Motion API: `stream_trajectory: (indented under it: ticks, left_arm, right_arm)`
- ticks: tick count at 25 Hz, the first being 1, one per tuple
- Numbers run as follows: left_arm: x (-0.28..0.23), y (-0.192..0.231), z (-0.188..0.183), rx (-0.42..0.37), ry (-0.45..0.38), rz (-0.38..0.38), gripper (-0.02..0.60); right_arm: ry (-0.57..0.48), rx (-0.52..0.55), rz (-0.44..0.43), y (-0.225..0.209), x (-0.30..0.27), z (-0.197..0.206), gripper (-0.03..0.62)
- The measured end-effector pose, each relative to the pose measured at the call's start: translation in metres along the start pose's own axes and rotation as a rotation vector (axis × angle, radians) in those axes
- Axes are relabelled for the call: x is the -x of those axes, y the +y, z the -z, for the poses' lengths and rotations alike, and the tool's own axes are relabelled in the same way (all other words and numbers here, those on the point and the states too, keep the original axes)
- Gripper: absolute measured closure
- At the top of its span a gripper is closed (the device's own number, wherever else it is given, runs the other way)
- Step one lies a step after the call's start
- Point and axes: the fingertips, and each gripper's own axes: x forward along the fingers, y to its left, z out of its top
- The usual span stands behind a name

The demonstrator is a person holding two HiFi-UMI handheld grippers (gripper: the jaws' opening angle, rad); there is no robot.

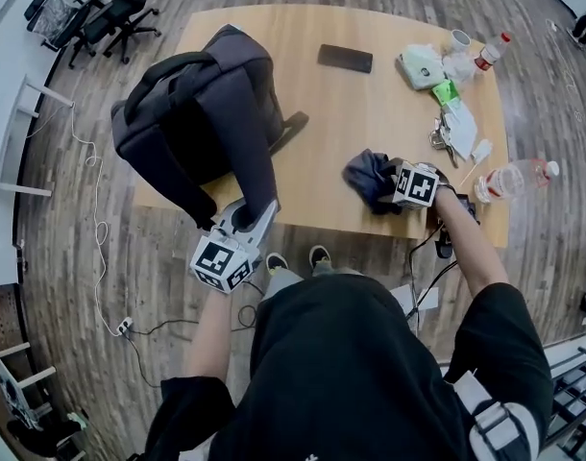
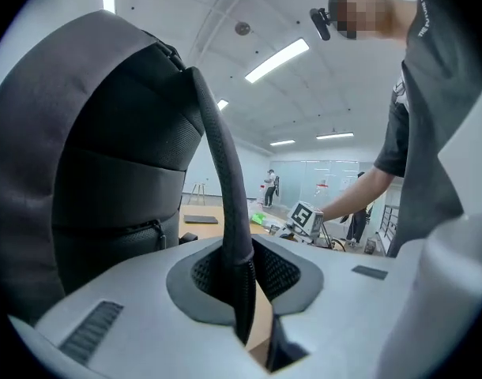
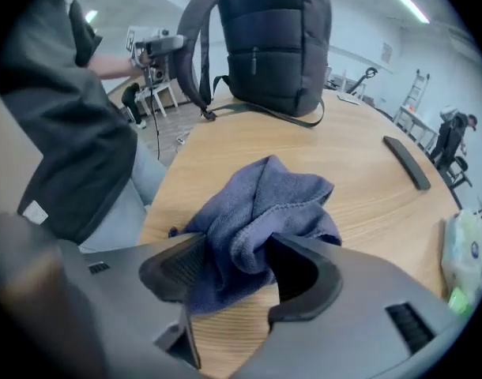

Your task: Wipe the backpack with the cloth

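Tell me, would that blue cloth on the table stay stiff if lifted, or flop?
Probably floppy: the cloth lies crumpled in soft folds on the table. Likely light, since it looks like thin fabric. Its looped, towel-like weave suggests it wouldn't slip easily.

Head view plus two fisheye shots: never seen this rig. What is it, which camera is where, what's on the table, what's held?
There is no robot here. A person holds a two-jaw gripper in each hand. The head view comes from a camera on the person's head, looking down. The other two cameras ride on the grippers and look along their jaws. On the wooden table a dark backpack stands upright and a blue cloth lies crumpled. Also there are a dark phone-like slab, a clear bottle on its side, keys and small clutter. The left gripper is shut on the backpack's shoulder strap. The right gripper has its jaws wide apart around the cloth, which lies between them, not yet clamped.
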Motion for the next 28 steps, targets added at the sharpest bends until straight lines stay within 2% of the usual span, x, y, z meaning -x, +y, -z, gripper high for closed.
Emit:
stream_trajectory:
  ticks: [1, 2, 3, 5, 7, 9, 12, 13, 15, 18, 21, 23, 28]
  left_arm:
    - [0.000, 0.000, 0.001, -0.001, -0.006, -0.001, 0.515]
    - [-0.002, 0.001, 0.002, 0.001, -0.010, -0.008, 0.515]
    - [-0.004, 0.001, 0.003, 0.004, -0.011, -0.013, 0.515]
    - [-0.010, -0.005, 0.010, 0.019, 0.000, -0.001, 0.515]
    - [-0.018, -0.012, 0.021, 0.029, 0.033, 0.026, 0.482]
    - [-0.028, -0.016, 0.034, -0.001, 0.087, 0.035, 0.482]
    - [-0.039, -0.020, 0.052, -0.039, 0.153, 0.033, 0.482]
    - [-0.042, -0.021, 0.056, -0.039, 0.161, 0.028, 0.483]
    - [-0.049, -0.020, 0.057, -0.025, 0.160, 0.017, 0.491]
    - [-0.054, -0.026, 0.056, 0.005, 0.146, 0.025, 0.508]
    - [-0.051, -0.038, 0.053, 0.004, 0.130, 0.053, 0.508]
    - [-0.046, -0.041, 0.051, 0.026, 0.111, 0.051, 0.508]
    - [-0.033, -0.035, 0.047, 0.078, 0.085, 0.011, 0.514]
  right_arm:
    - [-0.016, -0.029, -0.007, 0.000, 0.001, -0.001, 0.351]
    - [-0.026, -0.048, 0.002, 0.000, 0.002, -0.002, 0.451]
    - [-0.030, -0.060, 0.020, 0.000, 0.002, -0.003, 0.496]
    - [-0.048, -0.075, 0.068, 0.005, 0.001, -0.005, 0.514]
    - [-0.127, -0.098, 0.115, 0.012, 0.005, -0.017, 0.519]
    - [-0.300, -0.124, 0.163, 0.021, 0.022, -0.053, 0.520]
    - [-0.634, -0.129, 0.217, 0.044, 0.070, -0.128, 0.520]
    - [-0.718, -0.115, 0.230, 0.052, 0.084, -0.150, 0.520]
    - [-0.813, -0.065, 0.258, 0.065, 0.100, -0.188, 0.520]
    - [-0.846, 0.035, 0.286, 0.085, 0.092, -0.232, 0.520]
    - [-0.842, 0.121, 0.355, 0.089, 0.081, -0.259, 0.520]
    - [-0.845, 0.156, 0.397, 0.083, 0.085, -0.275, 0.519]
    - [-0.889, 0.205, 0.441, 0.069, 0.100, -0.317, 0.519]
